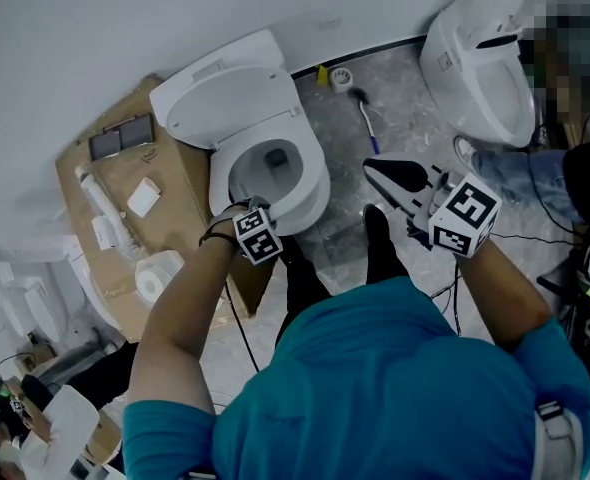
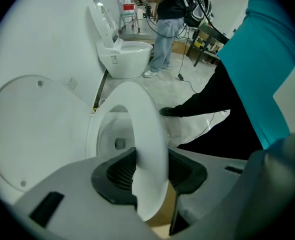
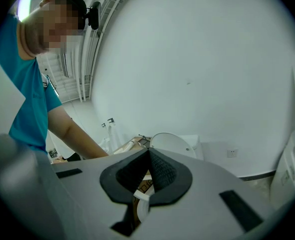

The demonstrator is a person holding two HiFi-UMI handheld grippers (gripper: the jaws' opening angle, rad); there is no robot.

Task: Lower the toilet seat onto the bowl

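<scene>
The white toilet stands by the wall with its lid raised. The seat lies low over the bowl. My left gripper is at the seat's front rim. In the left gripper view the seat runs between the two black pads, which stand apart on either side of it, so my left gripper is open. My right gripper hangs in the air to the right of the bowl. It is shut, with nothing between its pads.
A second toilet stands at the back right, beside a person in jeans. A toilet brush lies on the grey floor behind the bowl. Flattened cardboard with parts and a paper roll lies on the left. Cables run across the floor.
</scene>
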